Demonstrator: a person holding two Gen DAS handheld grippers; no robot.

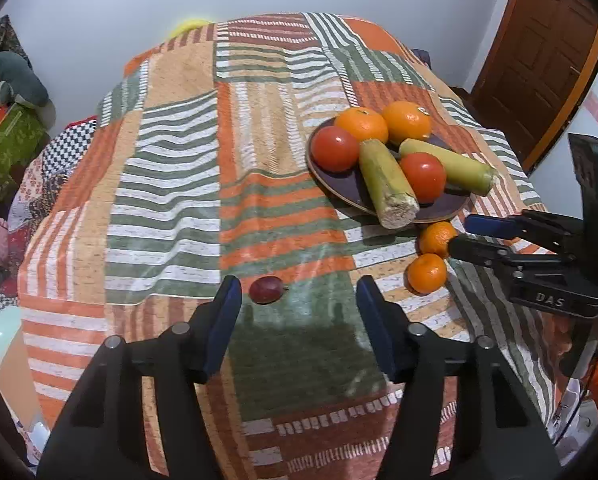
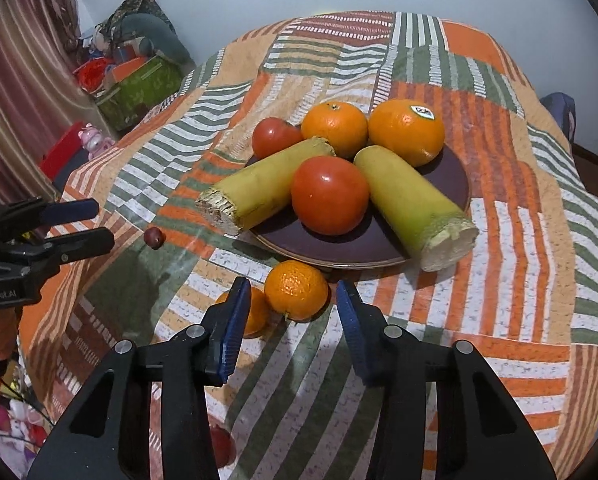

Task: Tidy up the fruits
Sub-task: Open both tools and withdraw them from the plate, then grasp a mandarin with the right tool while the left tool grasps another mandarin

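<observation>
Your right gripper (image 2: 293, 324) stands wide and empty, with the nearer mandarin (image 2: 296, 290) straight ahead between its fingertips, just short of the dark plate (image 2: 455, 184); a second mandarin (image 2: 255, 314) sits behind the left finger. Your left gripper (image 1: 299, 304), also wide and empty, faces a small red fruit (image 1: 266, 289) close to its left finger. "DAS" shows on the right gripper's body in the left view; the sticker (image 2: 423, 111) on a plated orange is unreadable.

We see each claw, left (image 1: 299, 300) and right (image 2: 293, 304), built of matte black plastic arms with silver pivot screws, blue ribbed pads (image 2: 235, 324), and white lettering on the body.
</observation>
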